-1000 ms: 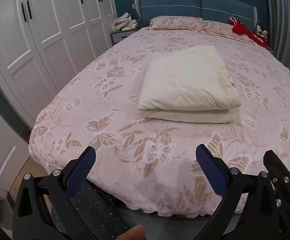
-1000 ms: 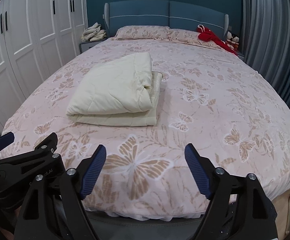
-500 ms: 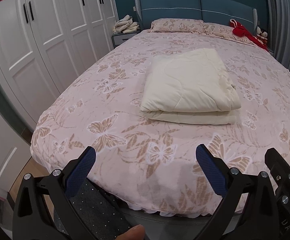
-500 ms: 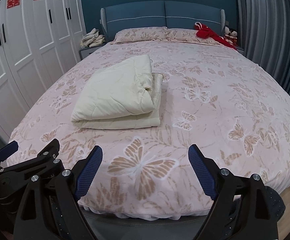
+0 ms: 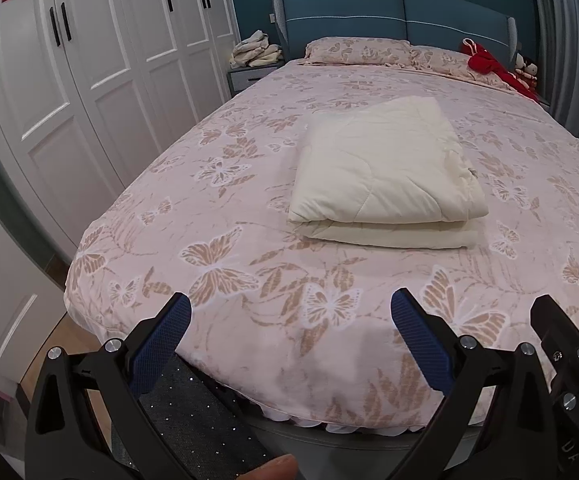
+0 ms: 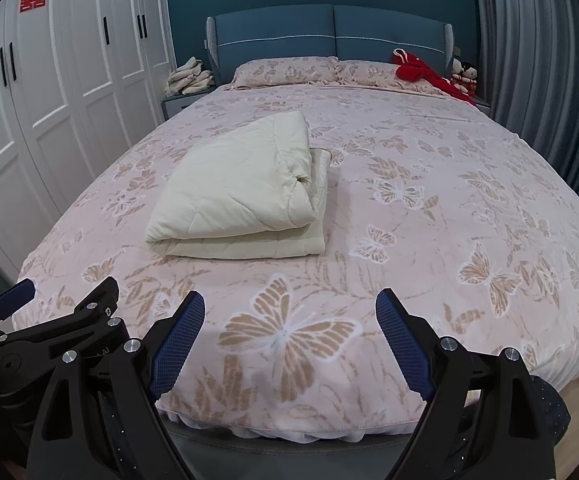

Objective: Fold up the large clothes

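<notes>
Right wrist: puffy cream stitched quilt (image 6: pixel 241 192), folded rectangular.

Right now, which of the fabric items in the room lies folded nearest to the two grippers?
The cream quilt, folded flat in the middle of the bed. The beige pile on the nightstand and the red garment by the pillows lie crumpled, much farther away.

Both tools are held side by side, angled downward: the left gripper (image 5: pixel 289 320) is spread wide with nothing between its blue pads (image 5: pixel 160 344), and the right gripper (image 6: pixel 289 316) is likewise held agape, empty.
</notes>
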